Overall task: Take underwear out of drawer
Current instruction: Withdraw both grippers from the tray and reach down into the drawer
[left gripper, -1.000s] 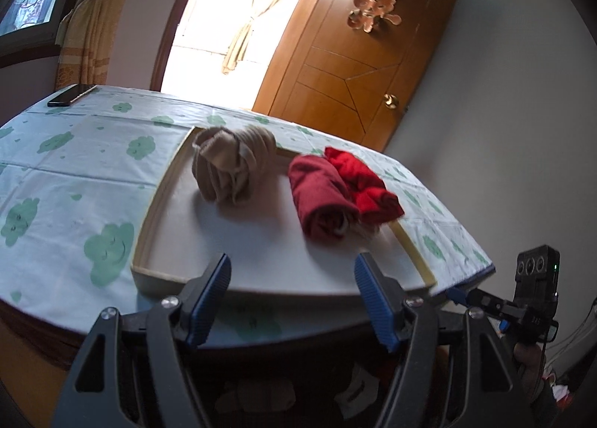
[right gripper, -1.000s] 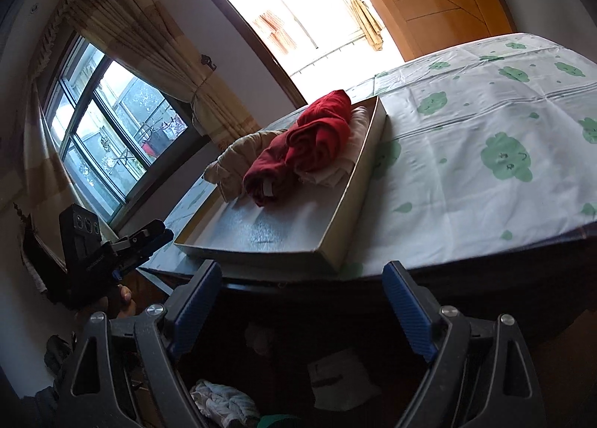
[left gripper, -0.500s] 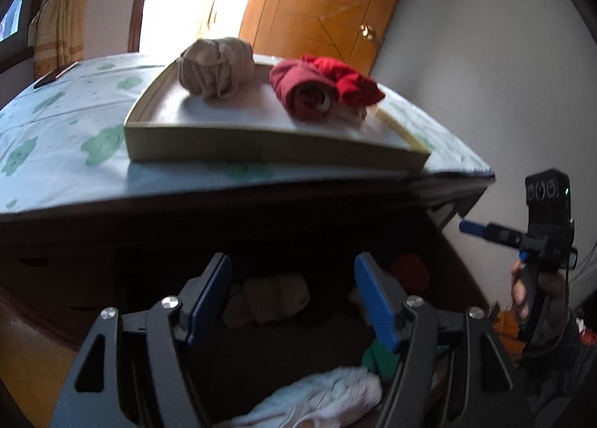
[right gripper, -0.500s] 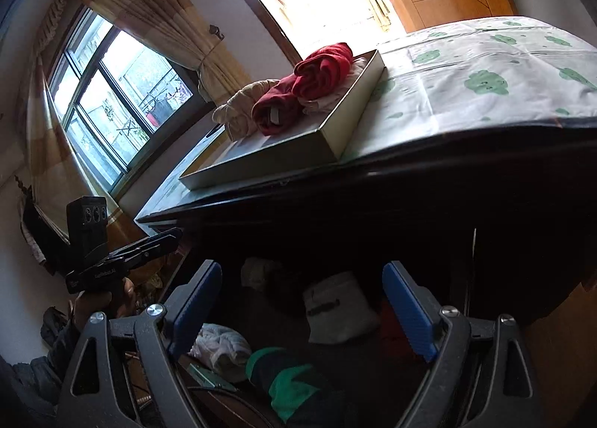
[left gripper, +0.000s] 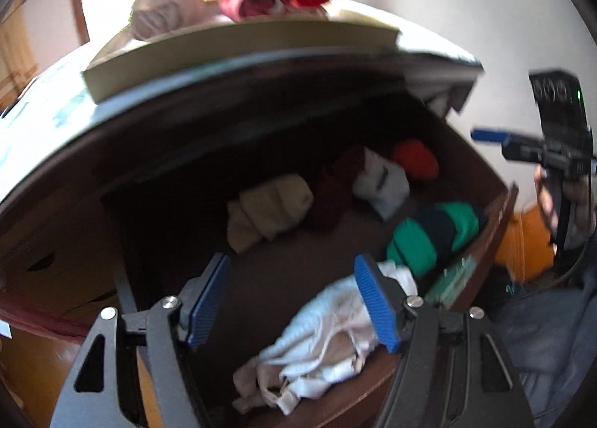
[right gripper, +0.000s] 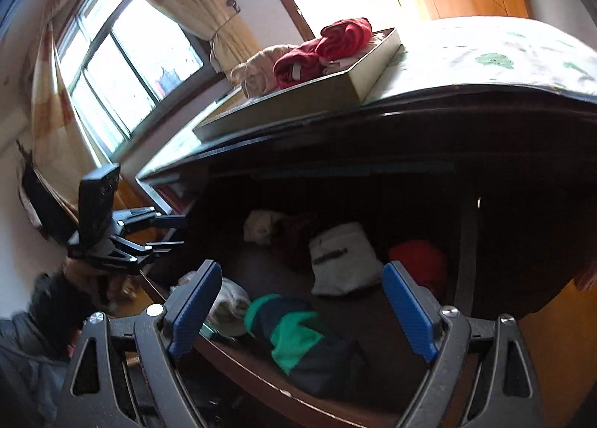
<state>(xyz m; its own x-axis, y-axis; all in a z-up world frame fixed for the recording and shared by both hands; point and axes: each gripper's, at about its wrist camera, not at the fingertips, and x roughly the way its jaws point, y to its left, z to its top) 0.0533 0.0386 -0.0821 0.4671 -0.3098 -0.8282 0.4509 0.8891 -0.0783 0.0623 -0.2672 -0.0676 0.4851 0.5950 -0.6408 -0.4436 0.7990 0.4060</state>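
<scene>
I hold both hand-held grippers spread and empty over the open drawer [left gripper: 481, 238], so either can drop onto a piece. The left hand-held gripper [left gripper: 294, 301] hangs above the white underwear [left gripper: 328, 338]; the right hand-held gripper [right gripper: 302, 310] frames the green-and-navy roll [right gripper: 298, 338]. Earlier picks sit in the tray [right gripper: 298, 107] on the surface above.

Tray [right gripper: 358, 87] on tabletop [right gripper: 485, 55]; open drawer [left gripper: 481, 241] below; rolled underwear [left gripper: 268, 210] inside drawer.
</scene>
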